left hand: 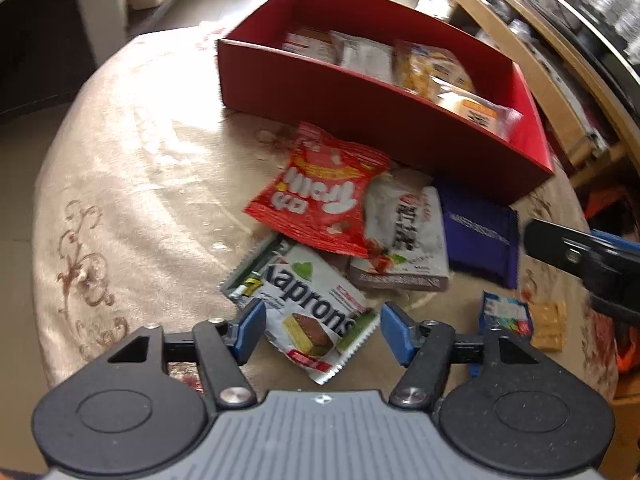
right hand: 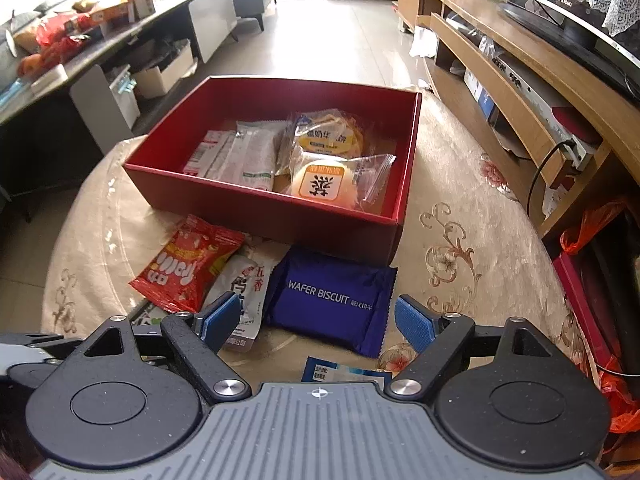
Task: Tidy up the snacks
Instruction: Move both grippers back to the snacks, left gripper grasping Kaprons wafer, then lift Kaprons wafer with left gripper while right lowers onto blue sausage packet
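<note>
Right wrist view: red box [right hand: 276, 208] held four packets; five or so lay loose just before it. Right gripper [right hand: 316, 322] wide over wafer pack [right hand: 328, 300]; left gripper [left hand: 322, 330] wide, empty.

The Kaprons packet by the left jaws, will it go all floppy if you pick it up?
Probably a bit. The Kaprons packet is thin crinkly foil, so its edges would likely bend. The wafer pictured on it suggests something stiff but breakable inside. The shiny wrapper may slip.

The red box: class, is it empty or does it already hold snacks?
Partly filled: the red box already holds several wrapped snacks, with bare floor showing.
</note>
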Demonstrator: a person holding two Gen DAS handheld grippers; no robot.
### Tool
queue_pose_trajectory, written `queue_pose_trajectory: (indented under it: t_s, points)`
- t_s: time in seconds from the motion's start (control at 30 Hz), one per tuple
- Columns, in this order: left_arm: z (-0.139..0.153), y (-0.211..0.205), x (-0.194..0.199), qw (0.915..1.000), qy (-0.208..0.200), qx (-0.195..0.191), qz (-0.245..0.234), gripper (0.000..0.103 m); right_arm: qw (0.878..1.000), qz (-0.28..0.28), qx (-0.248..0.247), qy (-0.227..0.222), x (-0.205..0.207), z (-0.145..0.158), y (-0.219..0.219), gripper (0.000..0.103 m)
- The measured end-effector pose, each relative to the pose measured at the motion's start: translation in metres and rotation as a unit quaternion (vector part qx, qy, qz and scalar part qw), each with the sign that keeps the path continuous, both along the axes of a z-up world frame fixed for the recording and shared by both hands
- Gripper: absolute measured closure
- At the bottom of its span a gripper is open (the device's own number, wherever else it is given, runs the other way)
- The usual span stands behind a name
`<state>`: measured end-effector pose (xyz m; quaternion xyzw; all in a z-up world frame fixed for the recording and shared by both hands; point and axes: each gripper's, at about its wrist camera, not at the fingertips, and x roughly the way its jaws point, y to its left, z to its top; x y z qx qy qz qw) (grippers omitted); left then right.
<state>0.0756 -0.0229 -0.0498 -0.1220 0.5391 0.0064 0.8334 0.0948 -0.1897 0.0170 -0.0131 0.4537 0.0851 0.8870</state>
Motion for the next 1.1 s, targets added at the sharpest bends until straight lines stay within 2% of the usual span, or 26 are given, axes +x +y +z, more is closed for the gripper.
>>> queue_pose_trajectory:
  t_s: [0.13,0.2,0.43,0.5,0.57,0.73,0.87,1.0,1.1]
  points:
    - [-0.001,0.001,-0.003,0.9984,-0.01,0.008,0.055,0.04,1.0,0.001,0.01,-0.003,-0.001,0.004,-0.003,0.014]
    - [-0.002,0.002,-0.001,0.9967,-0.015,0.007,0.08,0.034,1.0,0.005,0.012,-0.008,-0.001,0.007,-0.003,0.014]
    - [-0.008,-0.013,-0.003,0.9951,-0.018,0.09,0.035,0.031,1.0,0.012,0.015,-0.011,-0.002,0.01,-0.005,0.014]
    - [-0.007,-0.003,-0.004,0.9938,-0.012,0.099,0.049,0.032,1.0,0.011,0.017,-0.008,-0.003,0.01,-0.007,0.013]
    - [-0.005,0.01,-0.005,0.9938,-0.011,0.093,0.061,0.032,1.0,0.009,0.015,-0.007,-0.003,0.01,-0.008,0.013]
    - [0.002,0.035,-0.004,0.9953,-0.006,0.037,0.089,0.032,1.0,0.011,0.012,-0.001,-0.003,0.007,-0.005,0.012]
    - [0.001,0.038,-0.009,0.9933,-0.01,0.048,0.104,0.031,1.0,0.014,0.003,0.004,-0.001,0.004,0.0,0.012]
    - [0.009,0.044,-0.01,0.9933,-0.018,0.012,0.114,0.031,1.0,0.02,-0.001,0.008,-0.001,0.001,0.005,0.012]
    - [0.016,0.046,-0.014,0.9929,-0.027,0.026,0.113,0.031,1.0,0.021,0.0,0.007,-0.001,0.002,0.005,0.012]
